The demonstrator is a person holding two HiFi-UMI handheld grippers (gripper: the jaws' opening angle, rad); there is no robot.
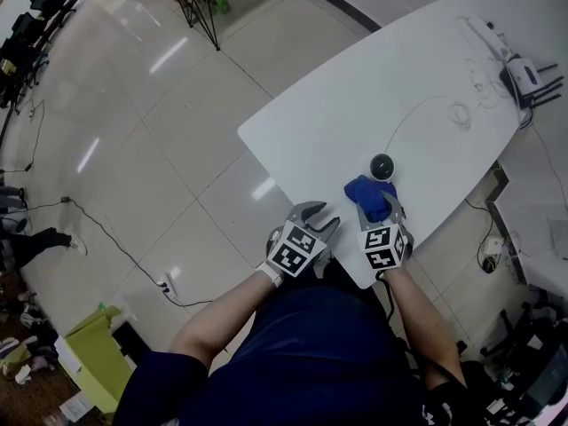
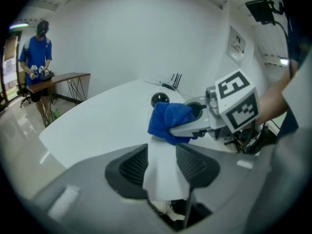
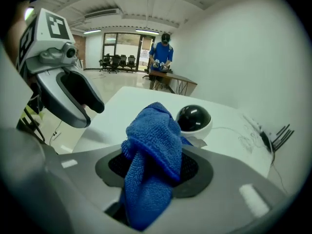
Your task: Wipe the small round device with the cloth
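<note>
The small round device [image 1: 382, 165], a black dome on a white base, stands near the front of the white table [image 1: 355, 87]. A blue cloth [image 1: 371, 193] hangs bunched just short of it, with my right gripper [image 1: 381, 206] shut on it. In the right gripper view the cloth [image 3: 150, 147] fills the jaws and the device [image 3: 194, 118] sits right behind it. My left gripper [image 1: 318, 216] hovers at the table's front edge, left of the cloth, open with nothing between its jaws. From the left gripper view, the cloth [image 2: 170, 121] and device [image 2: 160, 99] lie ahead.
A thin cable [image 1: 417, 114] runs from the device across the table to a white box with antennas [image 1: 524, 78] at the far right. A person [image 2: 36, 57] stands at a dark desk [image 2: 61, 79] in the background. Tiled floor lies left of the table.
</note>
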